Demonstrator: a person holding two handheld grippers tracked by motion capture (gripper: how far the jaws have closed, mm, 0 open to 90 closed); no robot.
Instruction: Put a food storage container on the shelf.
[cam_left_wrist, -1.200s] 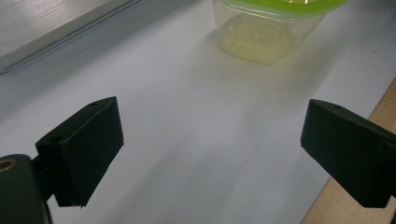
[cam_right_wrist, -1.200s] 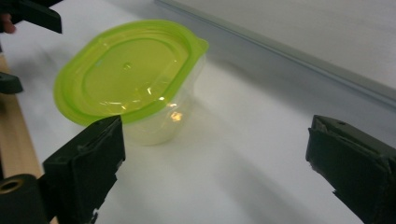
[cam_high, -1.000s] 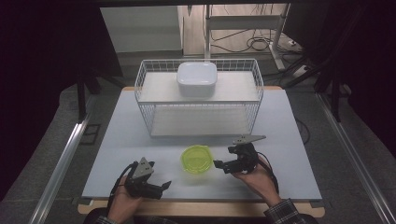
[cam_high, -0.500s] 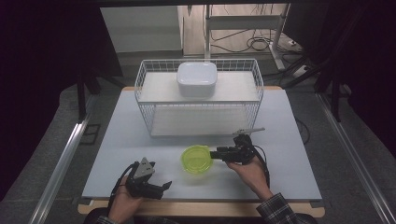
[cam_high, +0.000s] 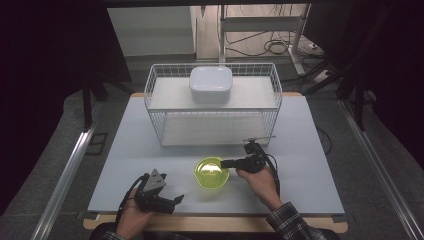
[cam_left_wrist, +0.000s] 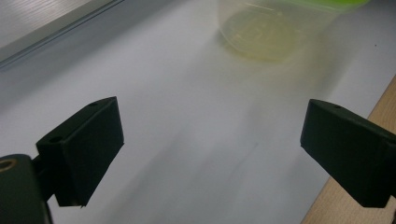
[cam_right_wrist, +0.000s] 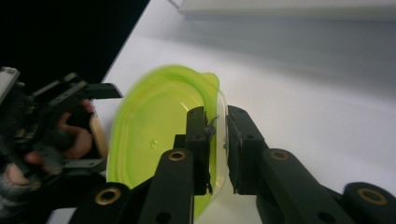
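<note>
The right gripper (cam_high: 227, 163) has just been closing its jaws, and now the rim of the green bowl (cam_high: 211, 172) sits between them. One jaw is inside the bowl and one is outside, and they look like they pinch the wall, though the picture is a bit blurry there. A second ago this gripper was off to the right of the bowl with its jaws wide. So the bowl is likely ready to be lifted. It sits on the tabletop (cam_high: 310, 150), in front of the wire basket (cam_high: 155, 107) with the white box (cam_high: 210, 84) on top. The right hand reaches in from the side, gripper level. The left gripper (cam_high: 172, 201) rests near the front edge, jaws wide open and empty.
</note>
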